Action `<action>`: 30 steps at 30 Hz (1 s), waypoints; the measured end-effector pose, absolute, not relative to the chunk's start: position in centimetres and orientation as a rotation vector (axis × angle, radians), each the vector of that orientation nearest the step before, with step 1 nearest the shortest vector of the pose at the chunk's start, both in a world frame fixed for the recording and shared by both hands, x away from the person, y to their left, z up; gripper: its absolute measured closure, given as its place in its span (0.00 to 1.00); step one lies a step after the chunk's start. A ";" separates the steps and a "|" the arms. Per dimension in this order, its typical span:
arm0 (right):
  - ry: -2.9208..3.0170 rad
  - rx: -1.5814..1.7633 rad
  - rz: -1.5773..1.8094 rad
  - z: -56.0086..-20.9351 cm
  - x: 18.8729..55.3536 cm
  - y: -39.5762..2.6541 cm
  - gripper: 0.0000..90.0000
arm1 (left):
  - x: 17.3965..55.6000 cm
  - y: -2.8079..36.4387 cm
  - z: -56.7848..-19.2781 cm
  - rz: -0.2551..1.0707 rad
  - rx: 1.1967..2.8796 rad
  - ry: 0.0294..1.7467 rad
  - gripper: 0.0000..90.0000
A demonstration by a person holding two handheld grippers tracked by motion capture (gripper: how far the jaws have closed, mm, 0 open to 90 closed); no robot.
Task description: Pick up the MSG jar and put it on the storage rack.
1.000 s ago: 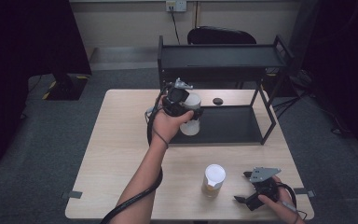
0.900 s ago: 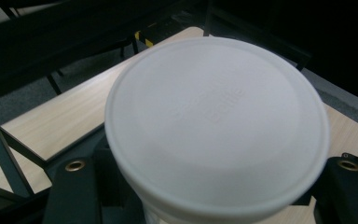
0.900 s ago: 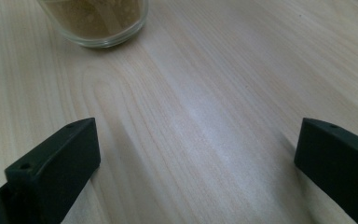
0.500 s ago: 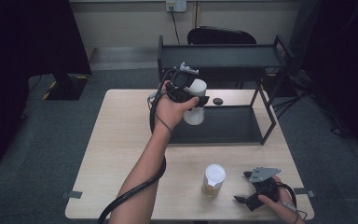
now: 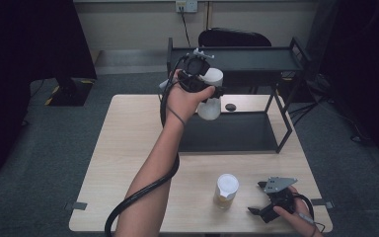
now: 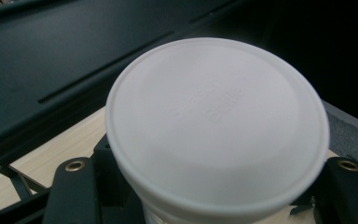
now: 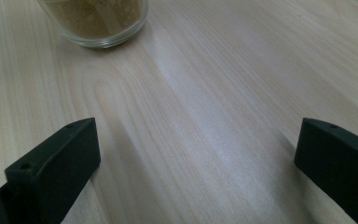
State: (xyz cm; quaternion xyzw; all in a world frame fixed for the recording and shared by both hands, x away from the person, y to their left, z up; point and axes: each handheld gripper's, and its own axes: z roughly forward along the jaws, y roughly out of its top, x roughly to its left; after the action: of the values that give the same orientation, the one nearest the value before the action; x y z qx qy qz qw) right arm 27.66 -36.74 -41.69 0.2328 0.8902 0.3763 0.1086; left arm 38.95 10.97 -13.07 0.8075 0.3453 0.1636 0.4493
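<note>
Two tiers on the black metal rack (image 5: 237,133), standing at upper centre of the high view on the pale wooden table (image 5: 128,148) — largest things first. Raised in front of the rack's top shelf, upper centre: left gripper (image 5: 212,91), jaws clamped on the sides of a white lidded jar (image 5: 210,101), lifted clear of the table; same white lid (image 6: 216,123) close up between the black jaws in the left gripper view. Lower right: right gripper (image 5: 256,197) resting low over the table, jaws spread wide with only bare wood between them. Just left of it, a second jar (image 5: 226,191), white-lidded, with brownish contents. Smallest — a dark round cap (image 5: 230,107) on the table by the rack.
</note>
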 end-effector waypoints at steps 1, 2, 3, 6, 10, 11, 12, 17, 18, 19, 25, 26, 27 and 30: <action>2.618 0.684 1.107 -41.7 27.7 -36.7 0.00 | 38.9 10.9 -12.8 0.407 1.995 0.856 0.38; 2.618 0.684 1.107 -41.7 27.7 -36.7 0.00 | 38.9 10.9 -12.6 0.409 1.992 0.860 0.38; 2.618 0.684 1.107 -41.7 27.7 -36.7 0.00 | 38.9 10.8 -12.3 0.415 1.994 0.857 0.38; 2.618 0.684 1.107 -41.7 27.7 -36.7 0.00 | 38.9 10.5 -11.3 0.435 1.998 0.854 0.38; 2.620 0.682 1.107 -41.7 27.7 -36.8 0.00 | 38.9 10.5 -10.3 0.442 1.987 0.846 0.38; 2.620 0.682 1.107 -41.7 27.7 -36.8 0.00 | 38.9 10.5 -10.1 0.444 1.982 0.844 0.38; 2.621 0.680 1.108 -41.7 27.7 -36.8 0.00 | 38.9 10.4 -9.8 0.446 1.980 0.843 0.38; 2.621 0.681 1.108 -41.7 27.7 -36.8 0.00 | 39.1 10.3 -8.8 0.441 1.967 0.845 0.38; 2.621 0.681 1.108 -41.7 27.7 -36.8 0.00 | 39.1 10.3 -8.6 0.442 1.964 0.845 0.38; 2.621 0.680 1.108 -41.7 27.7 -36.8 0.00 | 39.2 10.2 -8.3 0.436 1.958 0.845 0.38; 2.621 0.681 1.108 -41.7 27.7 -36.8 0.00 | 39.6 9.9 -7.5 0.438 1.942 0.841 0.38; 2.620 0.681 1.108 -41.7 27.7 -36.8 0.00 | 39.6 9.9 -7.4 0.439 1.939 0.840 0.38; 2.620 0.681 1.108 -41.7 27.7 -36.8 0.00 | 39.6 9.9 -7.4 0.439 1.939 0.840 0.38; 2.621 0.681 1.108 -41.7 27.7 -36.8 0.00 | 40.0 9.8 -6.7 0.439 1.931 0.834 0.38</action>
State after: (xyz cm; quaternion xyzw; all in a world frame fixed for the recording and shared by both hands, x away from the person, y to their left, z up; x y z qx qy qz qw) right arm 27.71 -36.79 -41.68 0.2315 0.8906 0.3764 0.1079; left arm 39.95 9.78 -6.67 0.7902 0.3414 0.1795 0.4762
